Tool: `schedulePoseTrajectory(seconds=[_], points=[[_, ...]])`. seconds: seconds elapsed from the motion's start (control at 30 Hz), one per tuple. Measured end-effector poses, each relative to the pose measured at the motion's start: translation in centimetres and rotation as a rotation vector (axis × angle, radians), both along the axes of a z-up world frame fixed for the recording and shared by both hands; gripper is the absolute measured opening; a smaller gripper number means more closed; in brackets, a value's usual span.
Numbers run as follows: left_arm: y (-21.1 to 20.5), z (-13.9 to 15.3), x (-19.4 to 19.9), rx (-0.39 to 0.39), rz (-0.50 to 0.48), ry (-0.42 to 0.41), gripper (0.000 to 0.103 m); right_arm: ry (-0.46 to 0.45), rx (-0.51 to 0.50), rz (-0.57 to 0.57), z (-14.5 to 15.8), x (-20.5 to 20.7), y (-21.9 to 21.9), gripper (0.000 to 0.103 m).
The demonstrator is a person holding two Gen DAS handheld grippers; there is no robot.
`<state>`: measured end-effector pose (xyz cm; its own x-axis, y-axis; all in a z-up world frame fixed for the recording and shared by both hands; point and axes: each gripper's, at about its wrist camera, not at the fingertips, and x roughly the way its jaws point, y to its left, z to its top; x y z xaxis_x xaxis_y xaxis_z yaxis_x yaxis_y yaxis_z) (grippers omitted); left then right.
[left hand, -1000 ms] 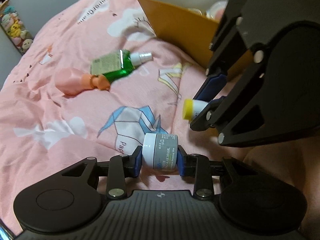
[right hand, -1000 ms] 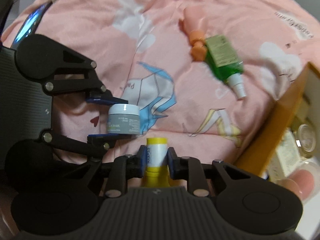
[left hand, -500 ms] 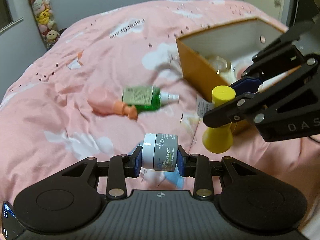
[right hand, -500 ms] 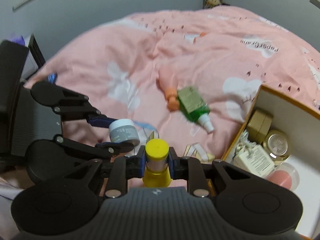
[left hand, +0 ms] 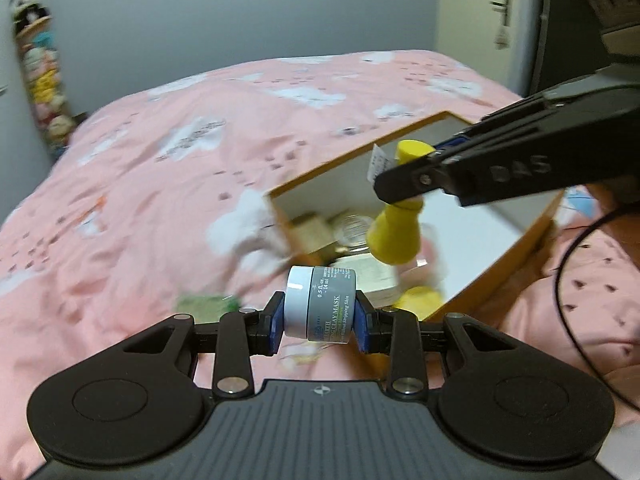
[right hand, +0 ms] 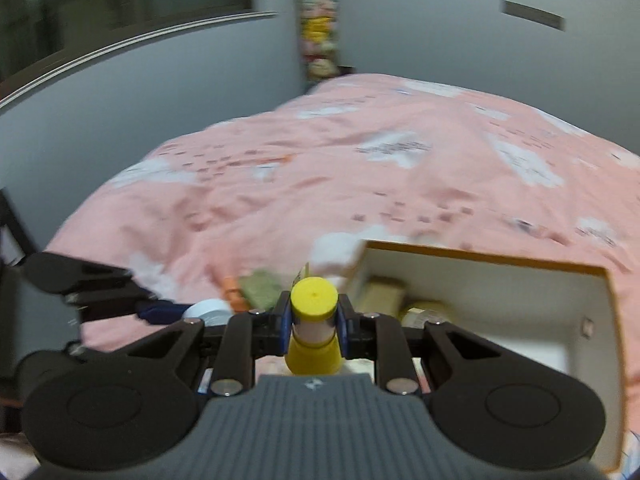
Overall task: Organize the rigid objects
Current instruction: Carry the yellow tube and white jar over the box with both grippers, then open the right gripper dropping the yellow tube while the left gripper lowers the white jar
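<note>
On the pink bedspread (left hand: 132, 216) sits the orange-walled box (left hand: 516, 252), open-topped and already holding several jars and cartons, and you are in the carry step with 2 loads at once. Your right gripper (left hand: 404, 178) pinches the yellow bottle (left hand: 394, 232) at its neck above the box, while your left gripper (left hand: 320, 316) clamps the small grey mask jar (left hand: 320, 306) just short of the near wall. Next, I judge, lower each into a free gap before you let the pads part.

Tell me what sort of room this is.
Most likely a bedroom: a bed with a pink printed duvet fills the view, stuffed toys hang in the corner of the grey walls, and a door with a handle stands beyond the bed.
</note>
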<state>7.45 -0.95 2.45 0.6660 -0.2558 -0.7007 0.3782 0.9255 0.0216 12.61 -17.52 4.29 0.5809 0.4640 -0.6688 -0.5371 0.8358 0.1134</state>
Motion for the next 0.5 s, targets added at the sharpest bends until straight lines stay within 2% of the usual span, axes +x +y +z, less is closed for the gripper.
schedulePoseTrajectory(seconds=[0.17, 0.3, 0.5], points=[[-3.3, -0.7, 2.1, -0.037, -0.084, 0.051, 0.038, 0.044, -0.034, -0.128, -1.4, 1.8, -3.6, 0.021], [-5.7, -1.8, 3.8, -0.084, -0.153, 0.124, 0.038, 0.122, -0.068, -0.208, -3.0, 3.1, -6.6, 0.021], [-7.7, -4.3, 5.0, -0.060, -0.192, 0.208, 0.038, 0.243, -0.095, -0.264, -6.1, 3.9, -9.3, 0.021]])
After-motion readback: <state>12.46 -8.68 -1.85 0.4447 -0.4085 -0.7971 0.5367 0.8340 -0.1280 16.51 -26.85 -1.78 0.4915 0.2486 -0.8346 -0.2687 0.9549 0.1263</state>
